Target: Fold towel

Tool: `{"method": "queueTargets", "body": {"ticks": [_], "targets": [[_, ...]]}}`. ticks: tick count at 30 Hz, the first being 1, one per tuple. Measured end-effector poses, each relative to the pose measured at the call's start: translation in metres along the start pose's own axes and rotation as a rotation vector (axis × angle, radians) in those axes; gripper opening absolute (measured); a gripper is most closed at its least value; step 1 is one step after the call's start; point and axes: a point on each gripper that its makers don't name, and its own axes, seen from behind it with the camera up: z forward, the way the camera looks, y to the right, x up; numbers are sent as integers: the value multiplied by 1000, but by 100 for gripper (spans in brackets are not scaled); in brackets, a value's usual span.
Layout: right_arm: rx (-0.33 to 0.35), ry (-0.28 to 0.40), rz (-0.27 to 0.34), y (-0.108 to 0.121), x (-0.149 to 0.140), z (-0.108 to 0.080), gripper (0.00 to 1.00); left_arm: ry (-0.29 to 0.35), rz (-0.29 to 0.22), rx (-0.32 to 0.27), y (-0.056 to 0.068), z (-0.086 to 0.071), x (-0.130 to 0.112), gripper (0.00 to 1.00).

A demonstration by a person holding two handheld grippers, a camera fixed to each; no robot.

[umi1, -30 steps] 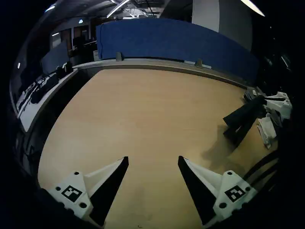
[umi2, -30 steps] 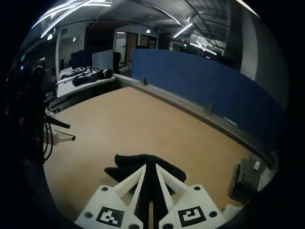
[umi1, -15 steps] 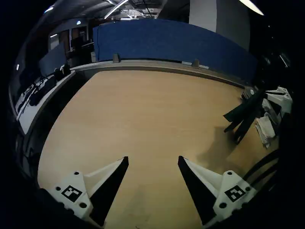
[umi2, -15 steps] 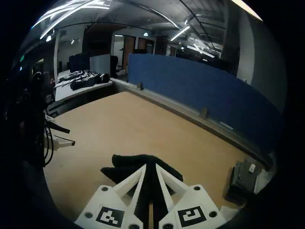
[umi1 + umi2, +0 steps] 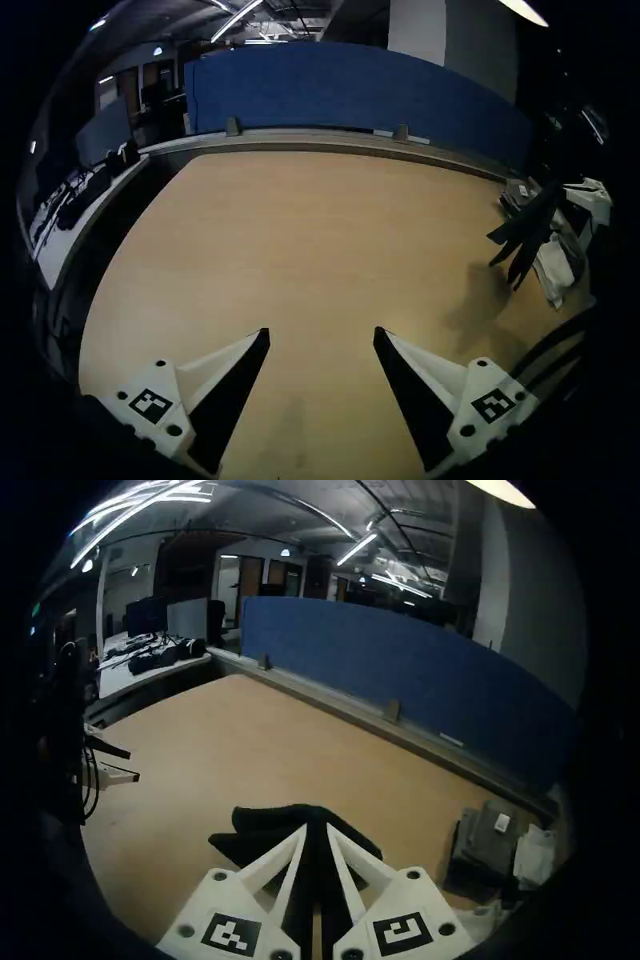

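Right gripper [image 5: 317,832]: fingers were clamped on dark towel [image 5: 256,832], held above table [image 5: 240,744], likely to let it hang open. Left gripper [image 5: 320,332]: fingers stood apart, empty.

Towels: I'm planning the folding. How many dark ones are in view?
1. The dark towel is pinched in the right gripper, hanging above the table. Pale bundles near the table edge are too unclear to tell.
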Motion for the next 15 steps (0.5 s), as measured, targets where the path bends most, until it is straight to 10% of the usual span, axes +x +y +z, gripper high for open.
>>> {"method": "queueTargets", "body": {"ticks": [15], "targets": [[-120, -14, 29, 95, -16, -26, 2, -10, 27, -9, 16, 4, -1, 97]]}}
